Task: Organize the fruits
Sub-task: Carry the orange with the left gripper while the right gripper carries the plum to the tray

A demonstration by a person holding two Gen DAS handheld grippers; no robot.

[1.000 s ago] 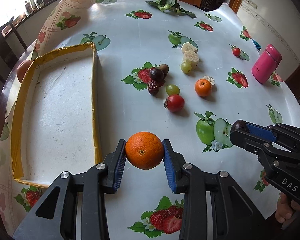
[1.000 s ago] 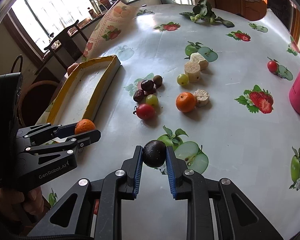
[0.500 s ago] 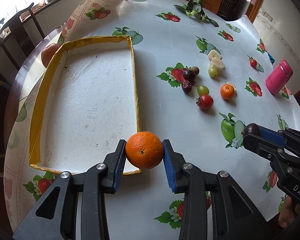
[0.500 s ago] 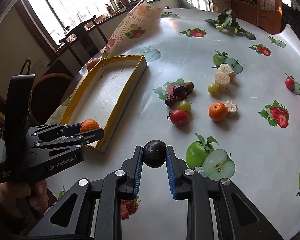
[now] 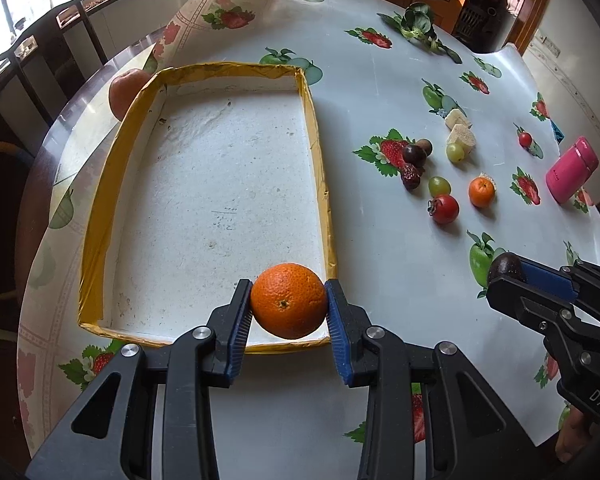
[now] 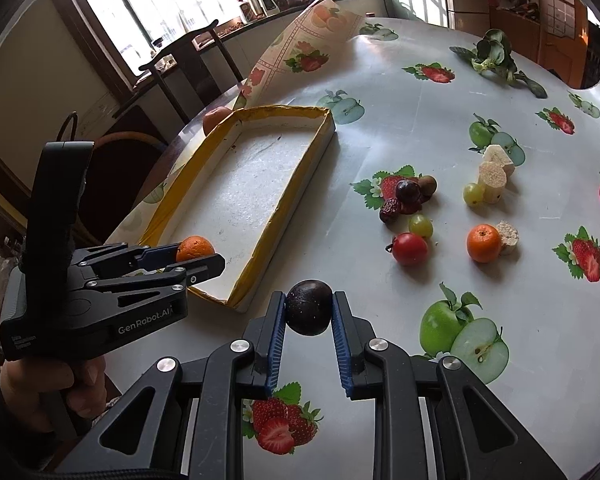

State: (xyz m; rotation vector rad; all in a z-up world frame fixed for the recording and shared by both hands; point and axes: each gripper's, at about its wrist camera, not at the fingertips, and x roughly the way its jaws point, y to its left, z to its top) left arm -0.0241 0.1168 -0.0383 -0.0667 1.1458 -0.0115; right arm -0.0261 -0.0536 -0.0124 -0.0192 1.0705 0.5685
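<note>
Orange fruit (image 5: 288, 300) is clamped in the left tool (image 5: 289, 312) over the tray (image 5: 320, 168) corner for release; right tool (image 6: 309, 316) grips a dark fruit (image 6: 309, 307) nearby, awaiting its turn.

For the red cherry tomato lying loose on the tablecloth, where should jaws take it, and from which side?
Grip the red cherry tomato across its round middle, coming from above. Its green stem points sideways, away from the green grape that sits close behind it, so set the jaws on the near and far flanks, clear of both.
</note>
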